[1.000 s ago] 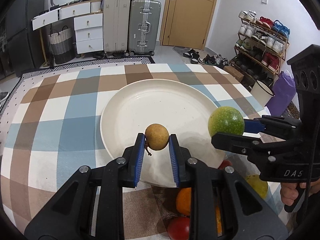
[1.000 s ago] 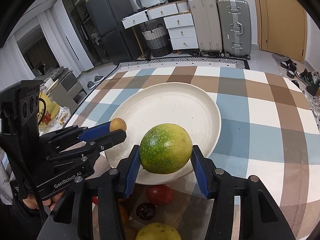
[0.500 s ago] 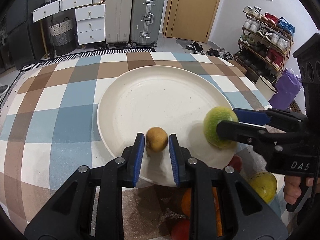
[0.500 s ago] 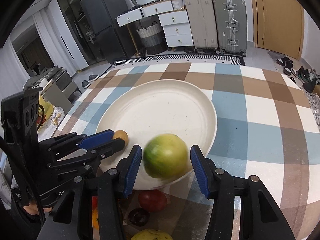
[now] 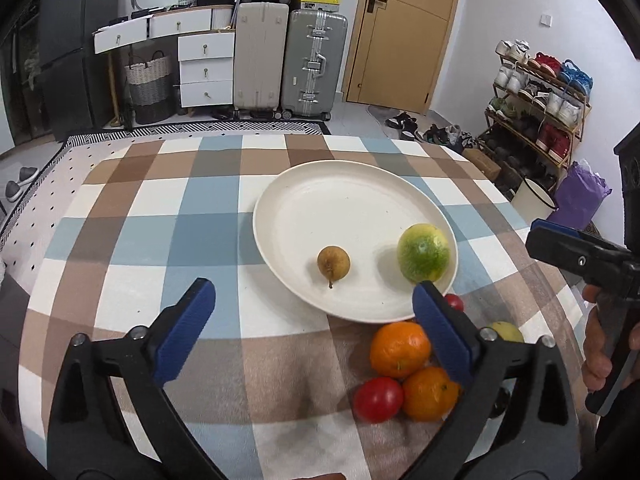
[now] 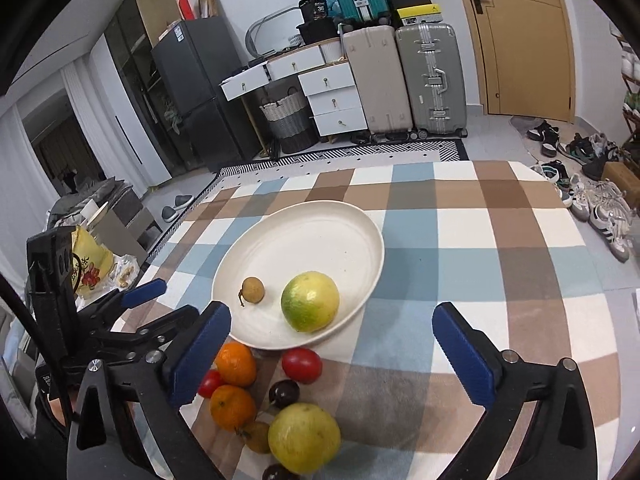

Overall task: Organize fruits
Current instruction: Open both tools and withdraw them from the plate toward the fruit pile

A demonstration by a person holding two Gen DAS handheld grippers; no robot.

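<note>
A white plate (image 5: 344,184) (image 6: 332,232) sits on the checked tablecloth. On it lie a small brown fruit (image 5: 333,262) (image 6: 253,289) and a green-yellow fruit (image 5: 423,253) (image 6: 310,301). My left gripper (image 5: 314,340) is open and empty, held back from the plate's near rim. My right gripper (image 6: 332,354) is open and empty, above a pile of loose fruit: two oranges (image 5: 400,349) (image 6: 236,363), red tomatoes (image 6: 302,365), a dark plum (image 6: 284,393) and a yellow-green fruit (image 6: 304,437).
The table's far edge drops to a floor with suitcases (image 5: 314,62), white drawers (image 5: 206,70) and a shoe rack (image 5: 540,92) on the right. A yellow bag (image 6: 88,268) lies off the table's left side.
Both grippers have opened and let go: the brown fruit and the green-yellow fruit now lie on the plate. Both grippers have drawn back toward me.
</note>
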